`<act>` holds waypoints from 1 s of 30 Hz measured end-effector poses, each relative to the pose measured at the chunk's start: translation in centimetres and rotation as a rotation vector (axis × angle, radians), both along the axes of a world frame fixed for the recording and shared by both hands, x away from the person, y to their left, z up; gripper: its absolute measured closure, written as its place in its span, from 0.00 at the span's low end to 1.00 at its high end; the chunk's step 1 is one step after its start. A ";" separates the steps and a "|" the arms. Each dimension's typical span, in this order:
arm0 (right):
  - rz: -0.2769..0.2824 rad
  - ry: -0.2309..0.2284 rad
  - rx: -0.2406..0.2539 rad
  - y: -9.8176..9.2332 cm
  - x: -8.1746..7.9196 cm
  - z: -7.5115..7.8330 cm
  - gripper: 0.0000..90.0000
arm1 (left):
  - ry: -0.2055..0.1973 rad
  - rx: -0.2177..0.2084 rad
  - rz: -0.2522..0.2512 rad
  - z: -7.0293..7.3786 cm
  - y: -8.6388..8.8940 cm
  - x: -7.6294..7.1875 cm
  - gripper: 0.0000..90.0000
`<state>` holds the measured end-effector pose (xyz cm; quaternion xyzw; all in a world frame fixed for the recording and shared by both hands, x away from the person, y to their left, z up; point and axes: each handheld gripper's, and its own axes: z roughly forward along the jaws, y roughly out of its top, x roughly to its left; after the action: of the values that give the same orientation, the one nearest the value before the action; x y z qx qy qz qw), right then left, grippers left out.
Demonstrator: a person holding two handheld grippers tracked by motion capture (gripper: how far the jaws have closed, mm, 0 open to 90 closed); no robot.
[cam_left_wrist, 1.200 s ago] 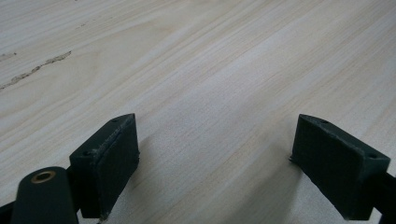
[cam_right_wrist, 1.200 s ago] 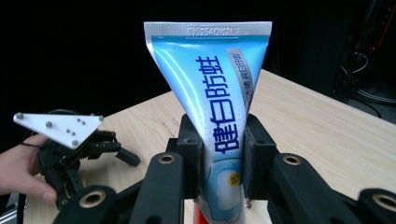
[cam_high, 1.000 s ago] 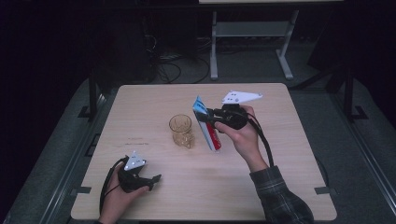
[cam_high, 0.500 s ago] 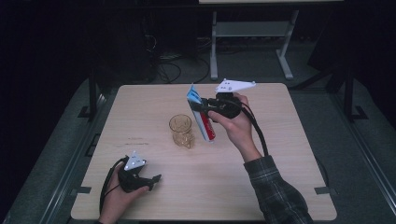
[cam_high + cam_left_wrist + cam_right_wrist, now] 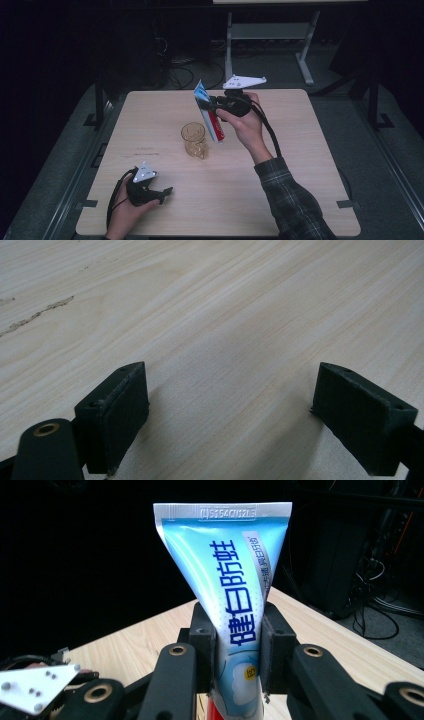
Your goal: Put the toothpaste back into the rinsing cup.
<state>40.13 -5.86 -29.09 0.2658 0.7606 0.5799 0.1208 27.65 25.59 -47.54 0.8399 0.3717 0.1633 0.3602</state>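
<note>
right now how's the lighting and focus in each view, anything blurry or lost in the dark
High view: pale wooden table lit, surroundings nearly black, clear glass cup soft. Left gripper view: black pads sharp, casting soft shadows on the wood. Right gripper view: blue toothpaste tube sharp and bright against black.

Toothpaste tube [image 5: 209, 114] just right of glass [image 5: 193, 140]

Left gripper [image 5: 159, 192] rests low on the table, jaws spread apart. Right gripper [image 5: 206, 103] is raised, jaws clamped.
</note>
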 end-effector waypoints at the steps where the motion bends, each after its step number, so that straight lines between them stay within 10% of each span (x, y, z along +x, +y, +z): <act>1: 0.000 0.000 0.000 0.0 0.0 0.0 0.80 | 0.000 0.000 0.000 0.0 0.0 0.0 0.15; 30: -0.008 -0.024 0.017 4.6 3.3 0.8 0.80 | 0.001 0.001 -0.012 0.0 0.0 0.0 0.15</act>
<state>43.48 -1.29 -28.32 0.2629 0.7531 0.5890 0.1299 27.64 25.57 -47.53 0.8423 0.3669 0.1607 0.3606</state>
